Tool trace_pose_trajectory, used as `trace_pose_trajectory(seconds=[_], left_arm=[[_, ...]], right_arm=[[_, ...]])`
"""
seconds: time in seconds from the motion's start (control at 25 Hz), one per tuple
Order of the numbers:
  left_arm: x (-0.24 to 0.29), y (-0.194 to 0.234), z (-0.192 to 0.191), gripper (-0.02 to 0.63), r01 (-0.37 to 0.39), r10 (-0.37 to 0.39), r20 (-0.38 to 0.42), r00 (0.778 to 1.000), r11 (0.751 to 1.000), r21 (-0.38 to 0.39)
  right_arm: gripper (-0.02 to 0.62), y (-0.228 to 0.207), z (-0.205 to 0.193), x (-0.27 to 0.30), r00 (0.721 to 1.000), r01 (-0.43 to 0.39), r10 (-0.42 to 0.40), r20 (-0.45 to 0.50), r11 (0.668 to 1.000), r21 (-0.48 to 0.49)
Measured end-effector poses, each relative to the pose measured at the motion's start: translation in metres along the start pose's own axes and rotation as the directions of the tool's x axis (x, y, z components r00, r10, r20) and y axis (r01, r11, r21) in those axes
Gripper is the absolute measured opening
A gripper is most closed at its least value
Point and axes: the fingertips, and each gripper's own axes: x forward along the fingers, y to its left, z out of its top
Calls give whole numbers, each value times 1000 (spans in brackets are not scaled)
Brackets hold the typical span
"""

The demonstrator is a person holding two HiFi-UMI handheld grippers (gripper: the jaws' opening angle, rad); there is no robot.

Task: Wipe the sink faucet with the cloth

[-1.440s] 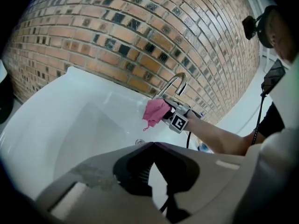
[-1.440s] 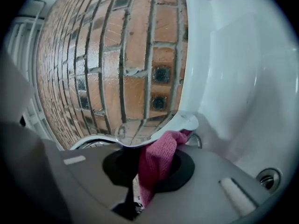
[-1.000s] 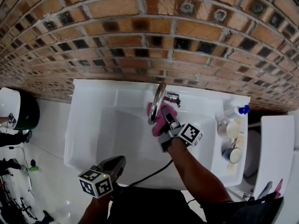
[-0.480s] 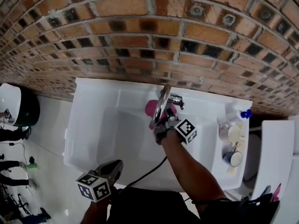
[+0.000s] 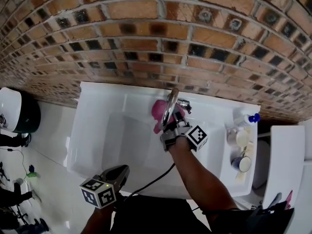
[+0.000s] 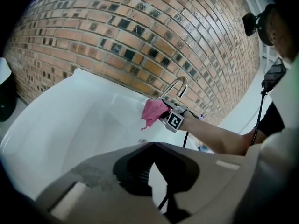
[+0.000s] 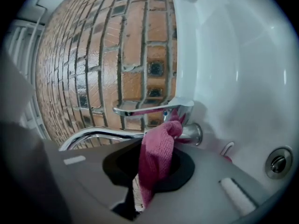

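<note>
Where the head view looks down on the white sink (image 5: 92, 130) set against a brick wall (image 5: 146, 43), the chrome faucet (image 5: 170, 103) is seen at the middle of the sink's back edge, and the pink cloth (image 5: 158, 111) is pressed against its curved spout by the right gripper (image 5: 169, 126). The left gripper (image 5: 118, 173) is held off the sink's front edge, near its left corner, well apart from the faucet. A bottle with a blue cap (image 5: 249, 117) and two cups (image 5: 240, 137) are set along the sink's right edge. In the left gripper view, the left gripper (image 6: 153, 143) is shown with its jaw tips brought together and nothing between them; beyond it the cloth (image 6: 153, 112) is seen hanging beside the faucet (image 6: 175, 85) over the basin. In the right gripper view, the right gripper (image 7: 150, 174) is shown with its jaws closed on the cloth (image 7: 159, 155), whose bunched upper end is laid against the faucet body just under the lever handle (image 7: 148, 109). The drain (image 7: 278, 162) is seen in the basin floor at the picture's right.
</note>
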Motion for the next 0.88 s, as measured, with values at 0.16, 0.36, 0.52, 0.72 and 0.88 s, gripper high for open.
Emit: trace_pose_trajectory(seconds=[0.16,0.36,0.52,0.72,0.88], left_arm=[[-1,-3,3,5,12,-12,10,1000,1000,10],[-7,-3,6,5,8,-9,30,1000,1000,15],[-12,-4,9,5,4,-4,53,999,1000,12],[-17,-9,10,5,13,-14,71,997,1000,20],[-18,-14,9,5,27,-29,76,997,999,31]], right_arm=[[46,26,4,-2,996,-85,84,21,996,12],[46,69,8,3,981,-193,193,29,981,6],[46,85,6,1,974,-226,225,22,974,22],[46,111,4,0,962,-274,274,5,962,13],[44,124,2,-6,948,-319,317,-37,947,-37]])
